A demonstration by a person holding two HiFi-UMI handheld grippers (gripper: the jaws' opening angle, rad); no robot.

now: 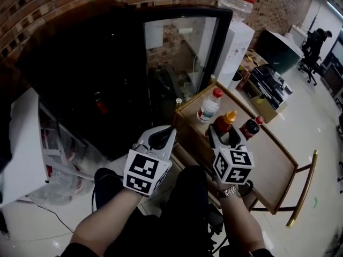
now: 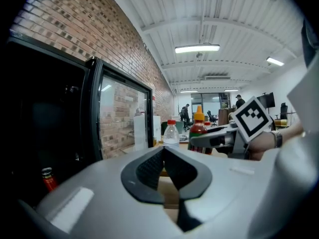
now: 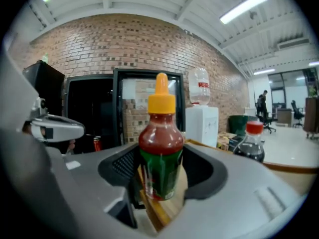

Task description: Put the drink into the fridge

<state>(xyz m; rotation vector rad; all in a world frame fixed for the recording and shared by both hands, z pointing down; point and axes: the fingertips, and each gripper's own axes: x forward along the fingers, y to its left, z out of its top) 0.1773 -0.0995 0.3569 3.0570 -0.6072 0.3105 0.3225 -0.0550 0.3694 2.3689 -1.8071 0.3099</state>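
Red sauce bottle with yellow cap and green label (image 3: 160, 143) sits clamped in your right gripper (image 3: 162, 176) at the corner of the wooden surface (image 1: 270, 165). Your left gripper (image 2: 163, 158) is closed, empty. Clear water bottle (image 1: 209, 107) and dark cola bottle (image 1: 250, 128) stand beside. Inside the black glass-doored fridge (image 1: 107, 52), little shows.

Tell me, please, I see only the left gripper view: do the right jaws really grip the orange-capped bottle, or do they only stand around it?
Observer: They grip it. In the right gripper view the right gripper has its jaws pressed on both sides of the bottle, at the green label.
Operator: Is anything near it that I may miss?
Observer: Yes. The head view shows a dark bottle with a red cap on the table, just right of it.
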